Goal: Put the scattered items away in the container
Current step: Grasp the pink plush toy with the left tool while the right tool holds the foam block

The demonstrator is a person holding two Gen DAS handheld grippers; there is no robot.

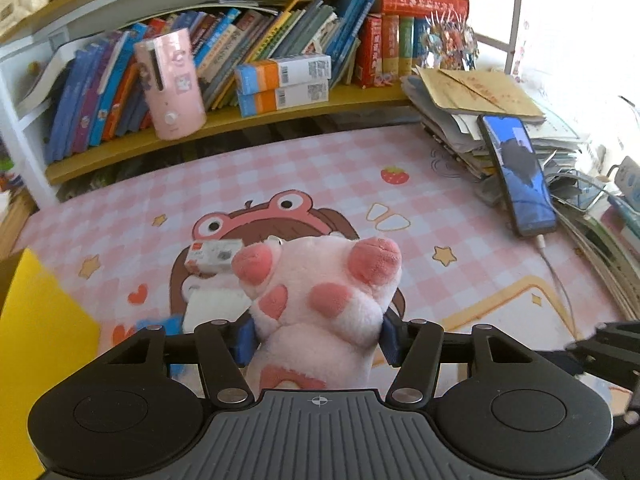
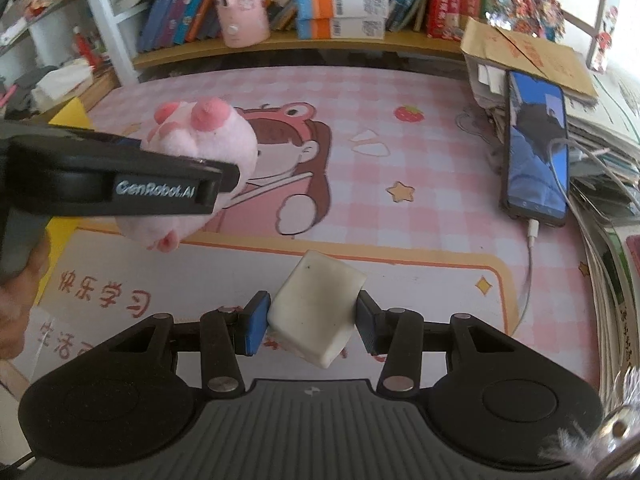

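My left gripper (image 1: 318, 340) is shut on a pink-and-white plush toy (image 1: 320, 280), its blue pads pressing into the toy's sides, held above the pink checked mat (image 1: 460, 184). From the right wrist view the same plush (image 2: 216, 140) hangs in that gripper's black fingers (image 2: 224, 176). My right gripper (image 2: 312, 320) is shut on a white rounded block (image 2: 316, 304), tilted between the pads. A yellow container (image 1: 40, 340) stands at the mat's left edge. A small white box with an orange end (image 1: 214, 258) lies on the mat beyond the plush, with a white item (image 1: 216, 308) beside it.
A phone (image 1: 520, 176) leans on a stack of papers (image 1: 460, 120) at the right, its cable trailing over the mat. A bookshelf (image 1: 240, 120) with a pink cylinder (image 1: 172, 84) and boxes runs along the back. A person's hand (image 2: 16, 300) holds the left gripper.
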